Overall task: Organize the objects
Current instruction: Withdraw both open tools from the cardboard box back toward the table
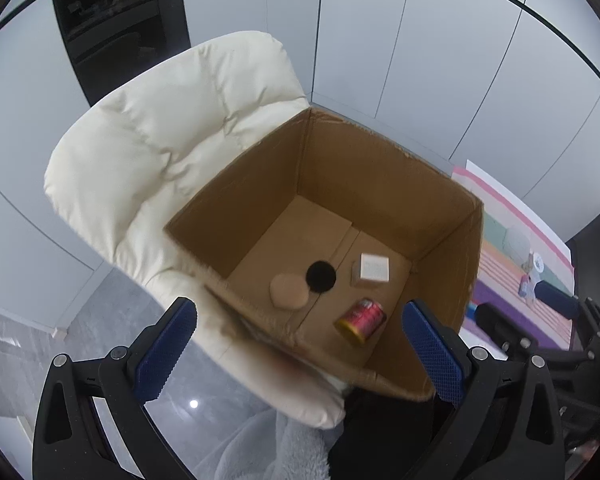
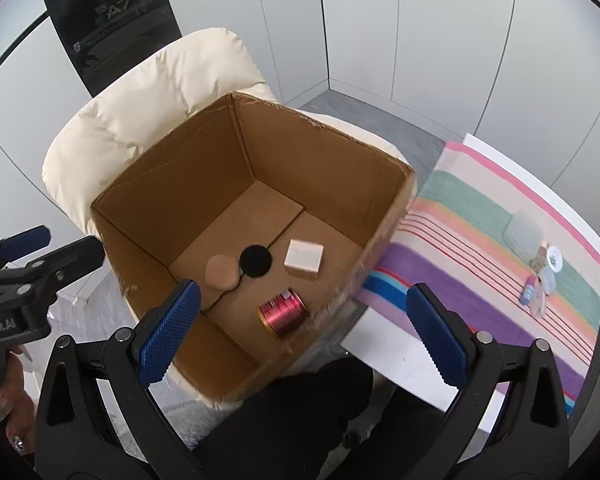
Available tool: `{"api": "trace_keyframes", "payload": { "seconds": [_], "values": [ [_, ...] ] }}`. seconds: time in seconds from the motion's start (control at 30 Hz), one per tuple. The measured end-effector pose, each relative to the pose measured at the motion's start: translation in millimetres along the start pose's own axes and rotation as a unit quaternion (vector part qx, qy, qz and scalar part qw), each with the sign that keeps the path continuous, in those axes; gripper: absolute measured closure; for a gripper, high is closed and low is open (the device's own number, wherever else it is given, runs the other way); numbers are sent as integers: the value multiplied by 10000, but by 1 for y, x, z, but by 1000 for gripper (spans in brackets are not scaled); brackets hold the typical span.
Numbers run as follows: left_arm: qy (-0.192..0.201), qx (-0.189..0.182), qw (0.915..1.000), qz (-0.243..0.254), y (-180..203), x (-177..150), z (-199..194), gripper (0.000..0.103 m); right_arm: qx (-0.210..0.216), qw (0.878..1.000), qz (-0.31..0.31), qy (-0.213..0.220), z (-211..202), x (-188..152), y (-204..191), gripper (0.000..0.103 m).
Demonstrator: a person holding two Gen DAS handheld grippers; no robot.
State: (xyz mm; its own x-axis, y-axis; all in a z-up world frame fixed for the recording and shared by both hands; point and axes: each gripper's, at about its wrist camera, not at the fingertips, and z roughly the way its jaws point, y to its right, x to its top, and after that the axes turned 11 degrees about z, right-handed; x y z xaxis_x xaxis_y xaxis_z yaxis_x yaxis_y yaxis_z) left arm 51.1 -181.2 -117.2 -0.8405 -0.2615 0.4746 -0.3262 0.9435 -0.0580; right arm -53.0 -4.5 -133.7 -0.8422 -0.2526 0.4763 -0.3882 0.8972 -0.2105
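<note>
An open cardboard box [image 1: 380,168] [image 2: 172,200] stands on a cream padded chair [image 1: 160,140] [image 2: 140,108]. Inside lie a red can [image 1: 361,320] [image 2: 283,311] on its side, a white square box [image 1: 374,268] [image 2: 304,258], a black disc [image 1: 320,275] [image 2: 255,261] and a tan round pad [image 1: 289,292] [image 2: 221,273]. My left gripper [image 1: 300,356] is open and empty above the box's near rim. My right gripper [image 2: 304,336] is open and empty above the box's near right corner. The left gripper also shows at the left edge of the right wrist view [image 2: 40,256].
A table with a striped cloth [image 2: 480,240] [image 1: 512,272] stands right of the box, with a clear container [image 2: 523,236] and small bottles [image 2: 540,280] on it. Grey floor and white wall panels surround the chair. Dark clothing lies below the box.
</note>
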Motion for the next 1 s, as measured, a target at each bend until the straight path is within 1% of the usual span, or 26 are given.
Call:
{"api": "trace_keyframes", "payload": {
  "seconds": [0.33,0.47,0.57,0.67,0.8,1.0],
  "values": [
    [49,-64,9998,-185,-2,-38,-28,0,-42,9999,108,-52,-28,-37,14,0],
    [15,5,10000,-94,4,-56,-33,0,-130,9997,169,-82,-38,-55,25,0],
    [-87,106,9999,9,11,-70,-33,0,-142,9995,266,-116,-43,-66,33,0],
    [-195,17,9998,31,15,-81,-32,0,-233,9990,342,-146,-51,-78,42,0],
    [-243,-45,9997,24,17,-83,-31,0,-282,9984,485,-115,-58,-86,54,0],
    [-210,-159,9996,115,26,-81,-31,0,-308,9977,597,-15,-66,-86,60,0]
  ]
}}
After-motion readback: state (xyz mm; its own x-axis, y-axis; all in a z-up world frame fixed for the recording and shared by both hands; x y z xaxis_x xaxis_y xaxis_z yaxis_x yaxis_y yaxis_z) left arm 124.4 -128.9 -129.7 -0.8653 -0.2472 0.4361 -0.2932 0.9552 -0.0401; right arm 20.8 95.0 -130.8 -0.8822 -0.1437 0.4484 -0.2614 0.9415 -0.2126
